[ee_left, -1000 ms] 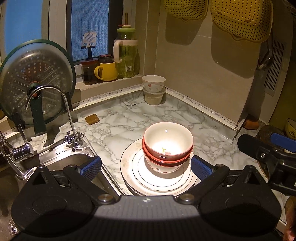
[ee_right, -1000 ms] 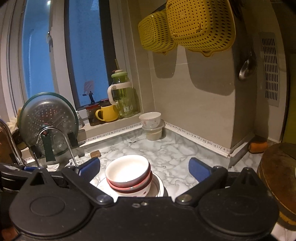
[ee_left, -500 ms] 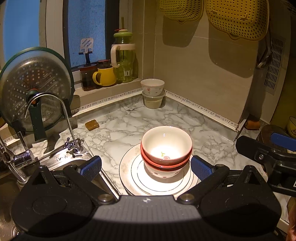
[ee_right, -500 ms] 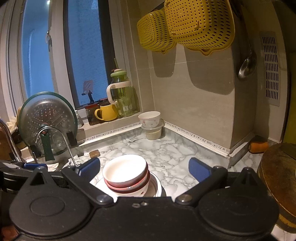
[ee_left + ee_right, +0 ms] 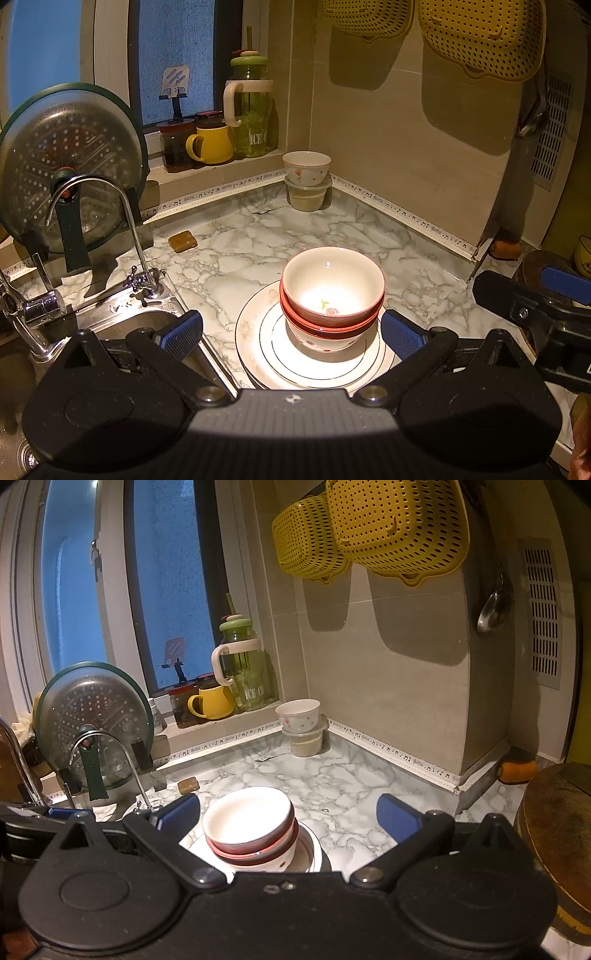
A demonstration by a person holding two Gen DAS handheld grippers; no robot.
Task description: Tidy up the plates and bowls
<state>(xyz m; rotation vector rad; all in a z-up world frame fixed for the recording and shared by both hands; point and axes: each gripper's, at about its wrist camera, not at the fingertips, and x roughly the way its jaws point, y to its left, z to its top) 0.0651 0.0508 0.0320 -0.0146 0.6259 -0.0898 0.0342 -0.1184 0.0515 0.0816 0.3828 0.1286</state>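
1. Kitchen corner, marble countertop [image 5: 258,236], window ledge w/ yellow mug [image 5: 210,144] + green jug [image 5: 251,114], steel sink [image 5: 122,325] w/ faucet at your left, yellow colanders [image 5: 369,528] hung on the wall.
2. Task stuff: two nested bowls [image 5: 332,299], white inside, red-rimmed, sit centred on a stack of plates [image 5: 258,347] at the counter's front edge, just beside the sink. Plate count unclear, at least 2.
3. Another bowl [image 5: 306,168] sits on a plastic tub [image 5: 308,195] in the far corner, well apart from the stack.
4. Your left gripper [image 5: 291,334]: fingers spread wide, empty, pads either side of the bowl stack but not touching it.
5. Your right gripper [image 5: 286,816]: also spread wide, empty, bowls low between its pads, nearer the left pad; no contact seen.
6. Progress, my read: main stack looks done (bowls nested on plates). Left: maybe the corner bowl, if it counts; a yellowish bowl [image 5: 583,254] at far right edge is barely visible, can't tell if it's part of the job.
7. Nothing held by either side now.
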